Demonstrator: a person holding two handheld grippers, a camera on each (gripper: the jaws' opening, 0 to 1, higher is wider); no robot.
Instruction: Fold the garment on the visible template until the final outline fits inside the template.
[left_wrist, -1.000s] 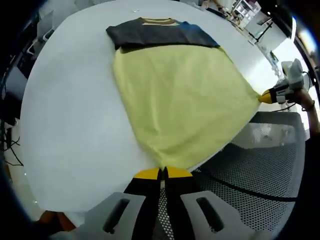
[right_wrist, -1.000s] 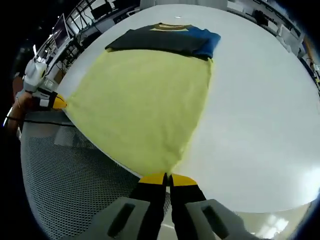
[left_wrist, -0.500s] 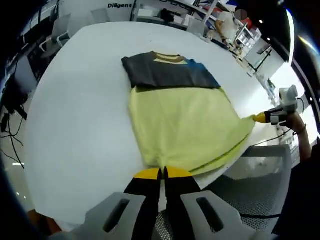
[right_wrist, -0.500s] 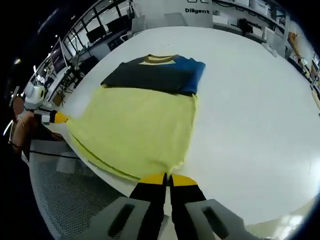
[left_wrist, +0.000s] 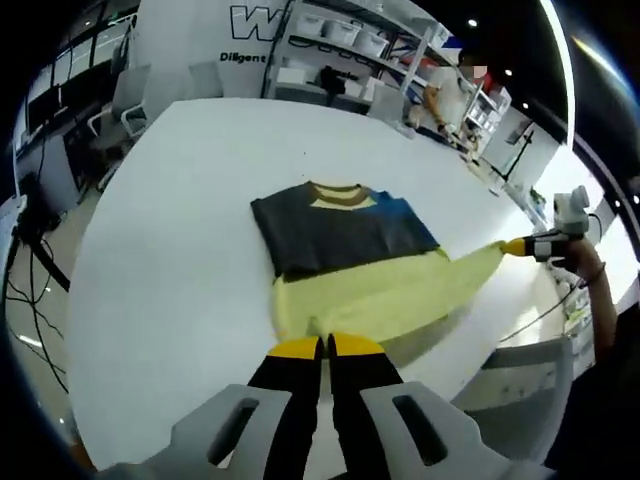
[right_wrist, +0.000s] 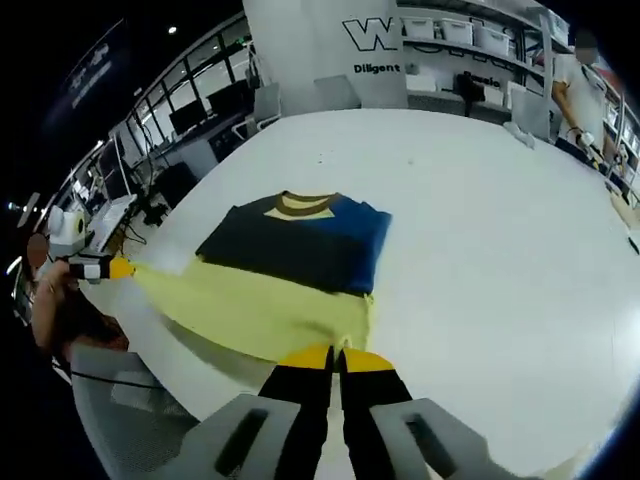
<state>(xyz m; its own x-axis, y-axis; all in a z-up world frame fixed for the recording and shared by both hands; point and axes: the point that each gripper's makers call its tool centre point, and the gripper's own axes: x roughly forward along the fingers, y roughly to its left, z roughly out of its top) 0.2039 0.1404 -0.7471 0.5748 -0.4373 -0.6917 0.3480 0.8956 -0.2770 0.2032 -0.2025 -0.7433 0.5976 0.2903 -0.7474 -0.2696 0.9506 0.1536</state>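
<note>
Gripping one yellow hem corner each, the left gripper (left_wrist: 325, 346) and right gripper (right_wrist: 337, 353) have jaws pinched closed on the garment (left_wrist: 345, 255), lifting the hem so it can fold toward the collar at 12 o'clock on the white table (left_wrist: 160, 250).

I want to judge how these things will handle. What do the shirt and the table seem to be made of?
The shirt looks like soft knit cloth, matte: it sags and creases between the left gripper and the right gripper. The table looks hard, smooth and white, perhaps laminate; it shows faint sheen.
</note>
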